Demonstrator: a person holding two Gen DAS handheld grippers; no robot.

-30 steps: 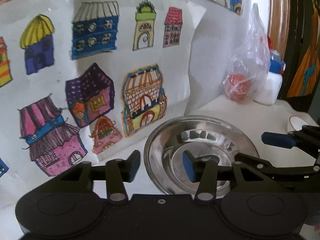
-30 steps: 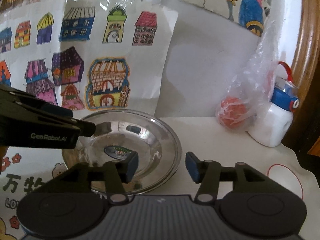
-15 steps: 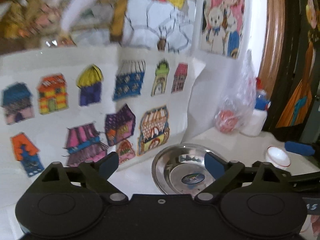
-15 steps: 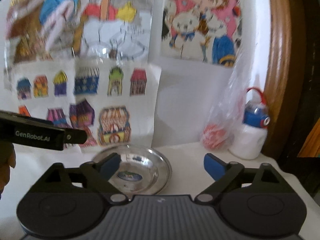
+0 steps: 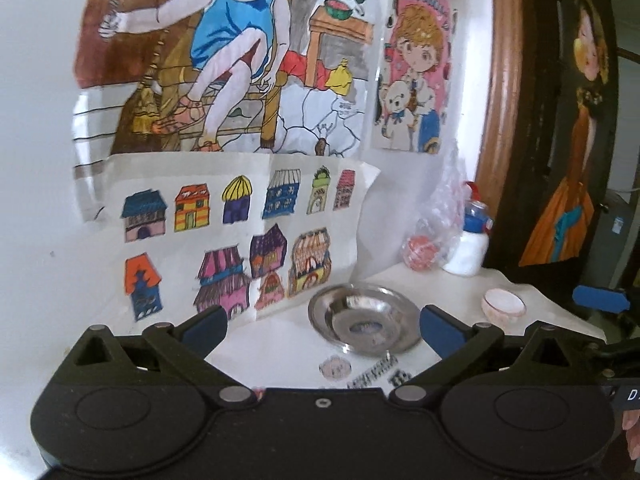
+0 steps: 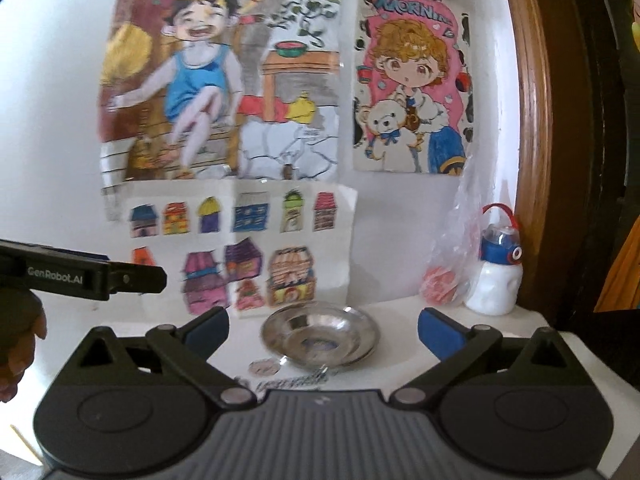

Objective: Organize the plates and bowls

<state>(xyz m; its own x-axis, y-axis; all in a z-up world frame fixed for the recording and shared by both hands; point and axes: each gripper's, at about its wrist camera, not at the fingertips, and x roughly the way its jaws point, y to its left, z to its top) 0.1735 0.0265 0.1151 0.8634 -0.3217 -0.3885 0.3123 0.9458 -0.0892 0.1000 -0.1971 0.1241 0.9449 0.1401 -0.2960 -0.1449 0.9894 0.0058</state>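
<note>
Blurring softens my right wrist view, so the print on the white tabletop (image 6: 400, 376) in front of the shiny round steel plate (image 6: 320, 338) cannot be read, and the sticker in the plate's middle is only a dark smudge. My own gripper bodies hide the near part of the table in both views. A small white bowl with a reddish rim (image 5: 503, 305) shows only from my left wrist, sitting right of the steel plate and apart from it; its inside is washed out. What the clear plastic bag (image 6: 448, 264) holds is just a reddish round lump against the wall, beside a white bottle with a blue cap (image 6: 496, 276). My left gripper (image 5: 322, 326) has its blue pads spread wide, holding nothing, the plate showing between them farther off. My right gripper (image 6: 322, 330) is spread equally wide, empty, touching nothing, the plate likewise framed between its fingers. Colourful house drawings on paper (image 5: 240, 236) lean behind the plate.
</note>
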